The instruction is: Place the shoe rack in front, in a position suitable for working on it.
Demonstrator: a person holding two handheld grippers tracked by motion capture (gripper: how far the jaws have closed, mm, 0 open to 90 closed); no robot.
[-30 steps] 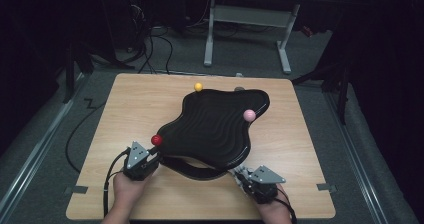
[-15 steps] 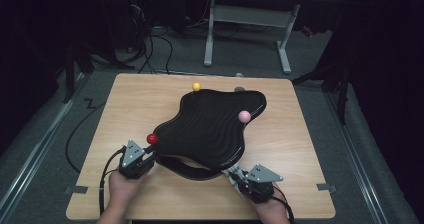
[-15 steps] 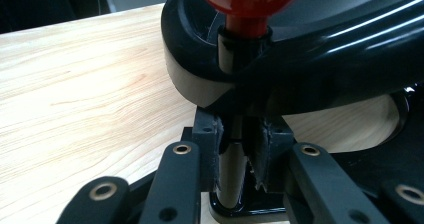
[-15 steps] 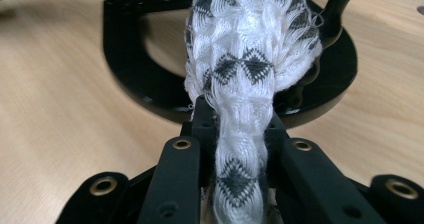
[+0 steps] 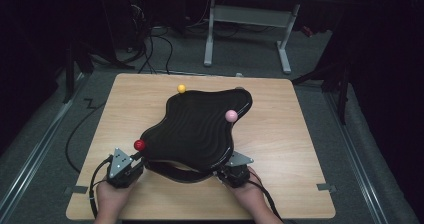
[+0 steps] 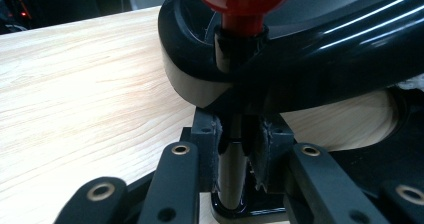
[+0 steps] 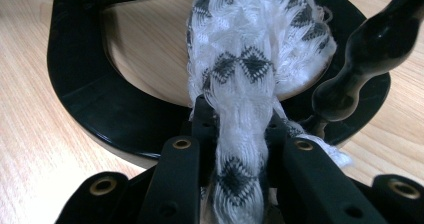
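Glossy black wavy-topped stand (image 5: 195, 129) on the pale wooden table (image 5: 300, 134), near its front edge; left gripper (image 5: 131, 161) has its fingers (image 6: 207, 144) pinching the black post beneath the red ball knob (image 5: 139, 145); right gripper (image 5: 227, 171) fingers (image 7: 200, 119) pinch a white black-diamond woven cloth (image 7: 250, 74) draped towards the stand's curved base (image 7: 85, 104); open table lies beyond and right.
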